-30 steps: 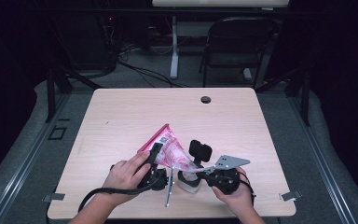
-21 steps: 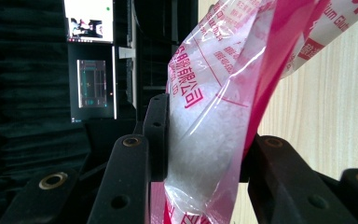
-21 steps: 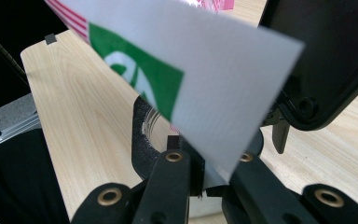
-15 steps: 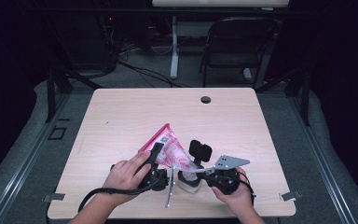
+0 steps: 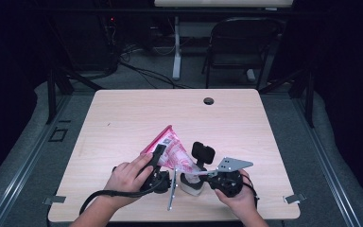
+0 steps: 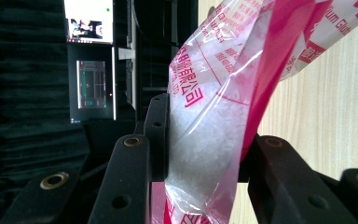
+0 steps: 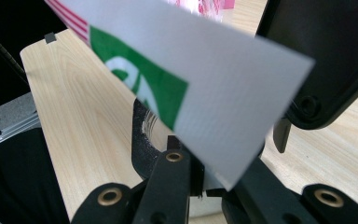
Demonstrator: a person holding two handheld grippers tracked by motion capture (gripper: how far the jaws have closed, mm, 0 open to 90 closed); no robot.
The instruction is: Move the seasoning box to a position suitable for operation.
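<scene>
Two grippers: both close together at the near edge of the table, each clamped on something.
Left gripper (image 6: 205, 154): jaws pressed against the sides of a bag, which bulges between them; in the high view it (image 5: 157, 158) sits under the person's left hand (image 5: 130, 177).
Bag (image 6: 223, 116): clear plastic with pink bands and pink print, holding a white grainy fill; in the high view it (image 5: 172, 149) rises as a pink triangle just left of centre, tilted, with its lower end toward the right gripper.
Right gripper (image 7: 200, 179): jaws nearly together on the edge of a flat white card; in the high view it (image 5: 203, 174) is held by the right hand (image 5: 236, 194) and carries a grey plate on top.
Card (image 7: 200, 88): white with a green patch and red stripes at one end, slanting across the right gripper view.
Jar (image 5: 191, 182): a small white container standing below the bag's lower end, between the two grippers; in the right gripper view its round mouth (image 7: 144, 135) lies just beyond the jaws, under the card.
Lid (image 5: 202, 153): black, hinged up behind the jar.
Table (image 5: 123, 113): light wood, with a dark round hole (image 5: 209, 100) near its far edge.
Cable (image 5: 104, 195): black, trailing from the left gripper toward the near edge.
</scene>
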